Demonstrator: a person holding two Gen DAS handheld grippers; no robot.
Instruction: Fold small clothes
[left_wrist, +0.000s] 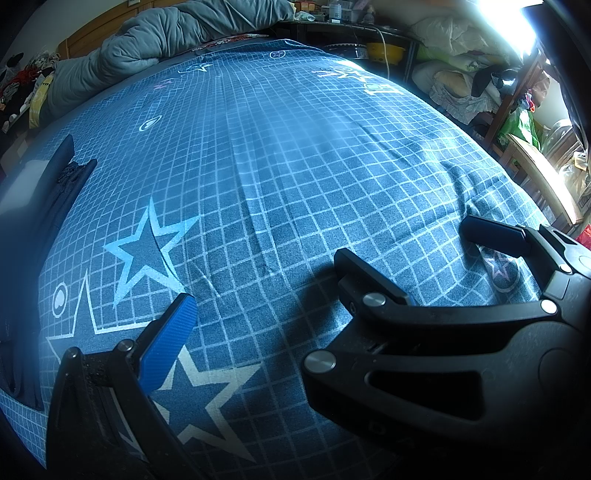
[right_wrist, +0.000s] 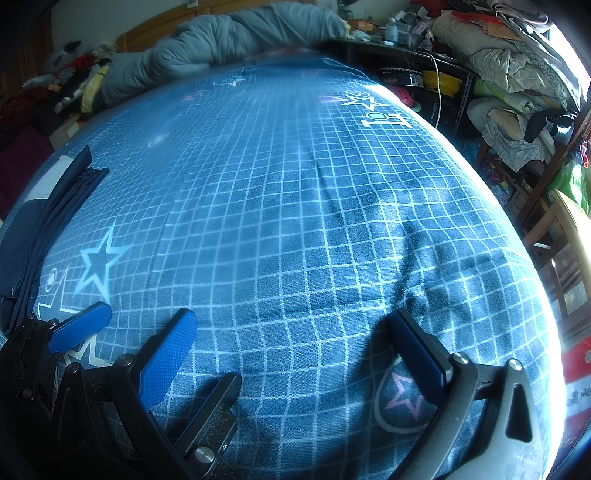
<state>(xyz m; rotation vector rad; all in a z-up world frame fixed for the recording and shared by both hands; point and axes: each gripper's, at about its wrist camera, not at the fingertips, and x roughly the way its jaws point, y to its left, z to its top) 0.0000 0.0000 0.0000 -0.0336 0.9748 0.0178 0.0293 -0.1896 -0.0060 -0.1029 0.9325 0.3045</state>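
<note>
At the far left edge of the bed, I see a dark navy folded garment with a pale panel (right_wrist: 48, 206) lying flat on the blue grid-patterned bedsheet with white star prints (right_wrist: 280, 206). It sits well apart from both tools. Next, my left gripper (right_wrist: 122, 325), fitted with blue textured pads, hovers low over the sheet, its two fingers spread apart and holding nothing. Further right, my right gripper (right_wrist: 295, 332) stands wide open above a pink star print, its black fingers clear of any cloth. In the left wrist view, the right gripper (left_wrist: 417, 240) also shows spread and empty. Behind the sheet, a grey quilted duvet (right_wrist: 229, 40) is bunched along the headboard. At far right, stacked bedding (right_wrist: 509, 62) fills shelves.
</note>
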